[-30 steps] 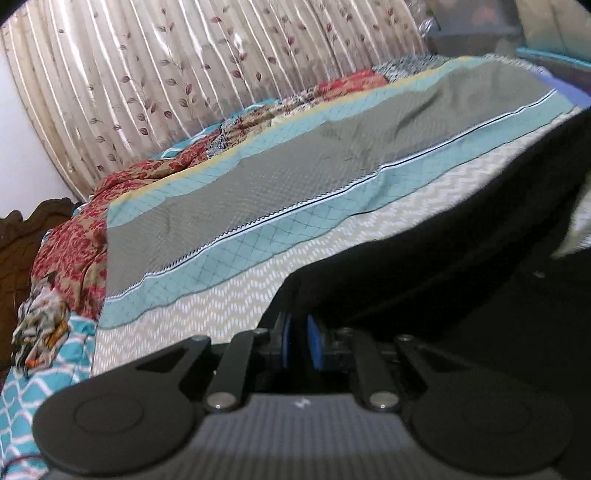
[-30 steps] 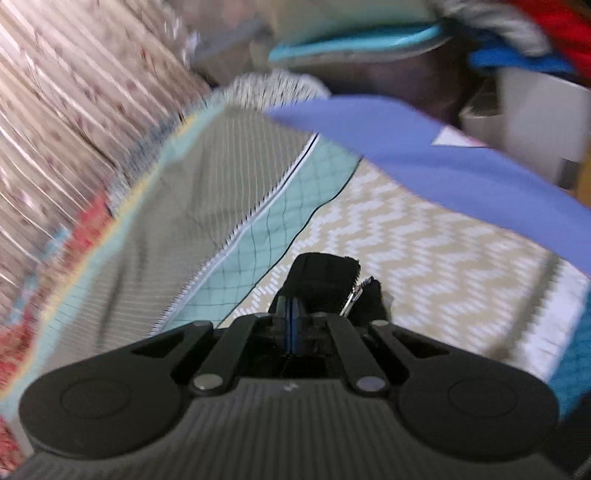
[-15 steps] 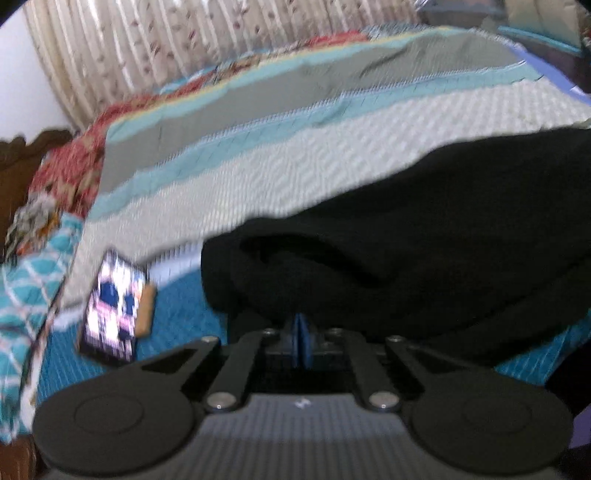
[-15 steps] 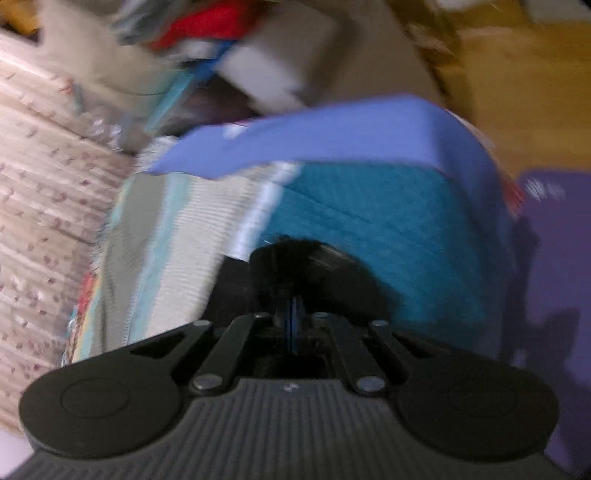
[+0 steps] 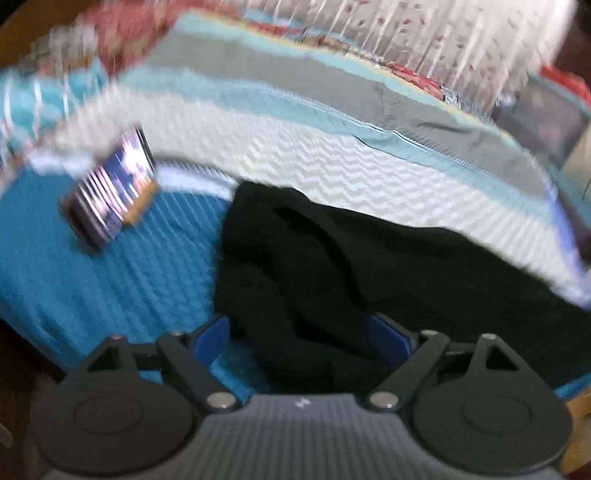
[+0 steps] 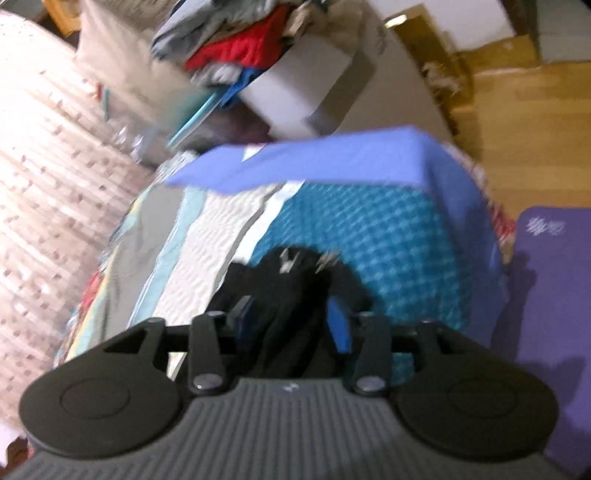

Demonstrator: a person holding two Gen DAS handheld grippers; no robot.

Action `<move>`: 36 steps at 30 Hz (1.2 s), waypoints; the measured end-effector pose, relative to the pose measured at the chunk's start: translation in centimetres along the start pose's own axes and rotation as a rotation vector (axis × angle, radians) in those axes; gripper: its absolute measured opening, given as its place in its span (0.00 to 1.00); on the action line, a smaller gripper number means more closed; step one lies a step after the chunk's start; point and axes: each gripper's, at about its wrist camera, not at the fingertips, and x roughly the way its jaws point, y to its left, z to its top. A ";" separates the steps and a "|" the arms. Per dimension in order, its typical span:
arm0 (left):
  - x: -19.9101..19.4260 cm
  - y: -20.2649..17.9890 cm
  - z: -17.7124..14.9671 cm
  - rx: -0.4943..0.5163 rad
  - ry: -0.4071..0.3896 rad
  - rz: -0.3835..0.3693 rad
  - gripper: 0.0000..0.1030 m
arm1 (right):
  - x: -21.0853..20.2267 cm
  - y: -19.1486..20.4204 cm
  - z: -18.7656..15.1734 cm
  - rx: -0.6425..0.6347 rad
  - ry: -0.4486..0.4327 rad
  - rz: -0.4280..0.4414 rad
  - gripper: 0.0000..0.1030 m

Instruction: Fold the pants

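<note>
A bed fills both views, spread with a striped bedcover (image 5: 369, 155) in bands of grey, pale teal and cream chevron, with a quilted teal section (image 5: 110, 273) along the near edge. Behind it hangs a pale floral curtain (image 5: 424, 33). In the right wrist view a blue-violet sheet (image 6: 332, 158) covers the far corner of the bed, a purple mat (image 6: 554, 295) lies on the floor to the right, and a pile of clothes (image 6: 236, 48) sits on a white box beyond the bed.

The black pants (image 5: 369, 266) lie bunched on the near part of the bed, across the teal section and the cream band, and run from the middle off to the right. In the right wrist view their end (image 6: 295, 280) rests on the teal section close to the camera.

The left gripper (image 5: 299, 332) has its jaws spread wide and opening, with pants fabric lying loose between the blue pads. The right gripper (image 6: 291, 321) is also opening, with a fold of the pants between its pads and not pinched.

A phone (image 5: 110, 192) with a lit screen lies on the teal section, left of the pants and apart from them.
</note>
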 end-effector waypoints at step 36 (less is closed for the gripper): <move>0.8 4.6 0.2 -0.178 0.058 0.089 0.86 | -0.4 9.8 -6.8 -0.424 0.137 0.195 0.41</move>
